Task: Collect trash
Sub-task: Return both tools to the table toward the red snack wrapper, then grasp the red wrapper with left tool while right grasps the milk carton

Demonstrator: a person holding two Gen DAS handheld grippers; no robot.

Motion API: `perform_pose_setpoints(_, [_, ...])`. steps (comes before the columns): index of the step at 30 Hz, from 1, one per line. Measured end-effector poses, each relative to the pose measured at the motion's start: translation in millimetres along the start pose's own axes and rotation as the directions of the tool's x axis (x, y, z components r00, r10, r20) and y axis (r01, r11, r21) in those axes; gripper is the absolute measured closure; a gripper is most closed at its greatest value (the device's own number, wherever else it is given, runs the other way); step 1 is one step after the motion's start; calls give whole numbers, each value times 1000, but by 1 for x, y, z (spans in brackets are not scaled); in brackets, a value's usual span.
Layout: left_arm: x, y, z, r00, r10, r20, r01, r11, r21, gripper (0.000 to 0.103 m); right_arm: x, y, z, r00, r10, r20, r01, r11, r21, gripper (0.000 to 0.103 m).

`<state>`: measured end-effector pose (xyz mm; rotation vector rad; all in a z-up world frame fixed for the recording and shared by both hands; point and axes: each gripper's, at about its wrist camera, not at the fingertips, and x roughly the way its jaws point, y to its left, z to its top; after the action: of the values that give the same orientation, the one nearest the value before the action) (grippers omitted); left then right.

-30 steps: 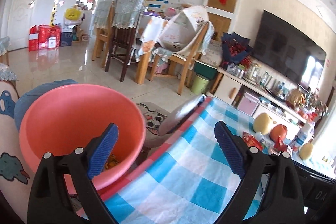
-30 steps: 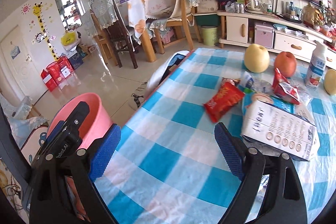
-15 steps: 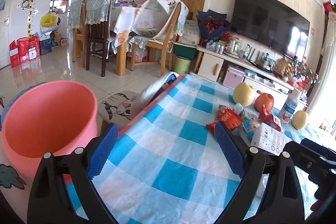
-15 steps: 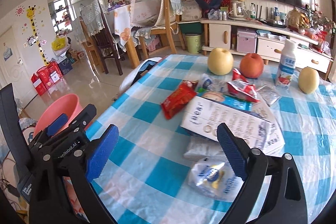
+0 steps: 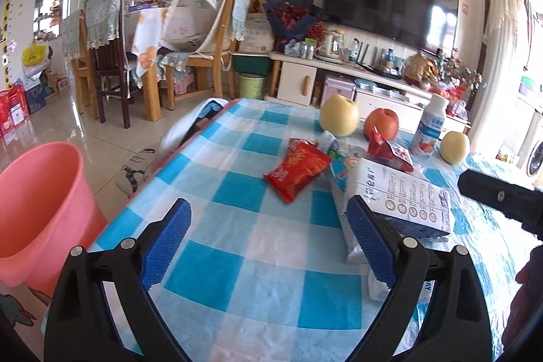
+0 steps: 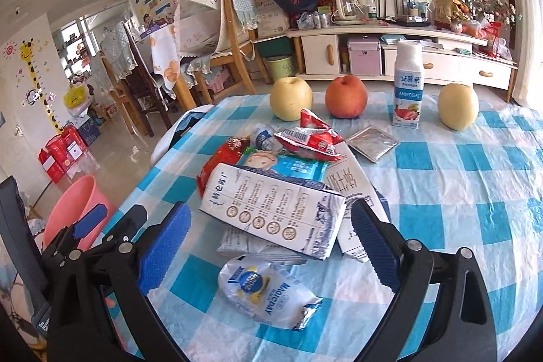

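Both pairs of jaws stand released, nothing between the pads; the right gripper (image 6: 268,246) has just been opening wider. Going left to right: the pink bin (image 5: 37,209) has slid to the left gripper's (image 5: 268,243) frame edge, and the red snack wrapper (image 5: 297,173), carton (image 6: 271,212) and clear wrapper (image 6: 268,292) now fill view, so another pickup seems next.
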<state>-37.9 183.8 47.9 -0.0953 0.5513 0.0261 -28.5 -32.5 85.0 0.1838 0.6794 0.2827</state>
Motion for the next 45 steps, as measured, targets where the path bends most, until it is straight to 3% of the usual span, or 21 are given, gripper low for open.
perform_pose_setpoints(10, [40, 6, 20, 998, -48, -49, 48, 999, 4, 10, 9, -54, 17, 997, -63, -40, 66, 996, 56, 9])
perform_pose_setpoints(18, [92, -7, 39, 994, -60, -97, 80, 973, 217, 11, 38, -98, 26, 993, -37, -110, 55, 986, 160, 9])
perform_pose_setpoints(21, [102, -10, 44, 991, -86, -101, 107, 969, 225, 13, 53, -111, 25, 989, 2, -147, 30, 976, 215, 11])
perform_pose_setpoints(22, [106, -10, 46, 990, -91, -105, 112, 968, 223, 15, 58, -113, 24, 987, 15, -158, 22, 974, 227, 17])
perform_pose_setpoints(29, [133, -3, 54, 973, -139, -182, 169, 972, 164, 19, 78, -116, 22, 981, 59, -185, -15, 973, 230, 22])
perform_pose_setpoints(31, [140, -2, 54, 967, -144, -210, 176, 973, 146, 25, 82, -115, 22, 979, 73, -193, -29, 975, 220, 28])
perform_pose_setpoints(37, [157, -2, 52, 952, -122, -280, 164, 978, 131, 36, 91, -109, 21, 972, 86, -217, -44, 981, 191, 32])
perform_pose_setpoints(45, [162, -15, 48, 943, -122, -310, 180, 969, 167, 36, 98, -91, 15, 960, 67, -273, -43, 995, 95, 31])
